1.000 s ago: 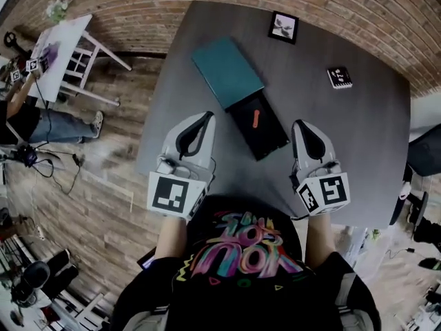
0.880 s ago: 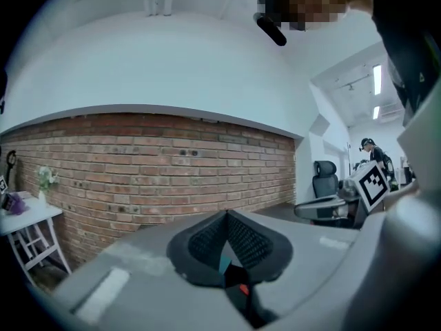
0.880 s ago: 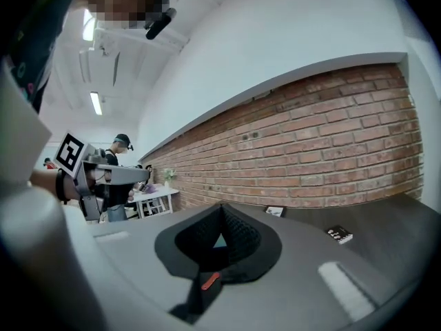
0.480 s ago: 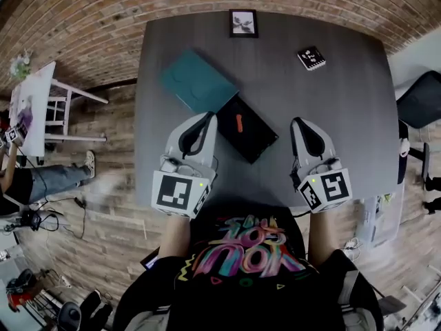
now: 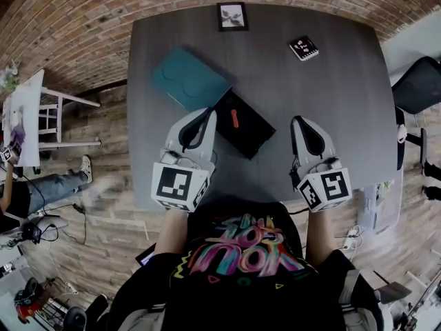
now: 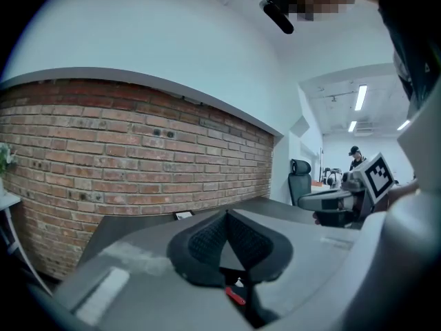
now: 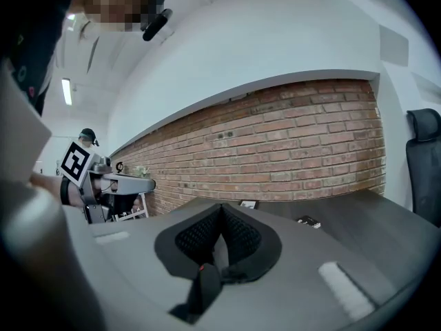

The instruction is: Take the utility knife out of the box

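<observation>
The person stands at the near edge of the dark desk (image 5: 331,109) with a tool in each hand. The left hand-held gripper (image 5: 205,114) has its jaws pressed together with nothing between them, and its tip sits close to the left edge of the open black box (image 5: 251,131). The right hand-held gripper (image 5: 298,123) is likewise closed and empty, off to the right of the box and apart from it. The orange utility knife (image 5: 236,119) lies inside the box, towards its far end, and neither tool touches it. The teal lid (image 5: 187,80) lies flat against the box's far-left side. A small picture frame (image 5: 232,16) and a black-and-white marker tile (image 5: 303,47) sit near the desk's far edge.
</observation>
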The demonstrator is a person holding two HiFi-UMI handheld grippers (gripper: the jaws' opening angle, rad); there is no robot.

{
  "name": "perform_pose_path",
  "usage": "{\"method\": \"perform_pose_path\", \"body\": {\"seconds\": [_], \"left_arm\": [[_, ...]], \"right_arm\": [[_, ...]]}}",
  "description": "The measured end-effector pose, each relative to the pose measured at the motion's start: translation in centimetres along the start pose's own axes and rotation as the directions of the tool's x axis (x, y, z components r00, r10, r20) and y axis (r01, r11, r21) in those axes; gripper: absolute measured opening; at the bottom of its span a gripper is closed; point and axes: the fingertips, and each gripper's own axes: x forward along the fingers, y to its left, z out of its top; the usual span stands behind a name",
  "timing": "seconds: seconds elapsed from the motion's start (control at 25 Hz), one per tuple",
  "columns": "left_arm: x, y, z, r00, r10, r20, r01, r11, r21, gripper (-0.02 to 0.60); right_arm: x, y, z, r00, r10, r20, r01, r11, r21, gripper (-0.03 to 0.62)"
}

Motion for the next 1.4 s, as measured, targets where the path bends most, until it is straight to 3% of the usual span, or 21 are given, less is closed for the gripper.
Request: {"method": "perform_pose_path", "body": {"seconds": [0.72, 0.88, 1.08, 1.4], "left_arm": [[3.4, -1.3, -4.3, 0.987, -0.047, -0.154, 0.052, 0.998, 0.026, 0.021], [4.2, -1.4, -5.5, 0.979, -0.061, -0.192, 0.068, 0.997, 0.030, 0.065], [5.6, -1.8, -7.0, 0.964, -0.082, -0.251, 0.092, 0.995, 0.027, 0.137], [7.6, -2.4, -10.0, 0.921, -0.111, -0.375, 0.103, 0.994, -0.042, 0.197]], "right_arm": [[-0.3, -0.9, -2.0, 1.000, -0.023, -0.001, 0.023, 0.998, 0.062, 0.000], [-0.1, -1.2, -2.3, 1.000, -0.025, -0.006, 0.025, 0.997, 0.069, 0.000], [0.3, -1.8, -2.6, 1.000, -0.023, -0.011, 0.024, 0.997, 0.079, 0.000], [0.7, -2.8, -3.6, 0.999, -0.024, -0.030, 0.027, 0.994, 0.103, 0.000]]}}
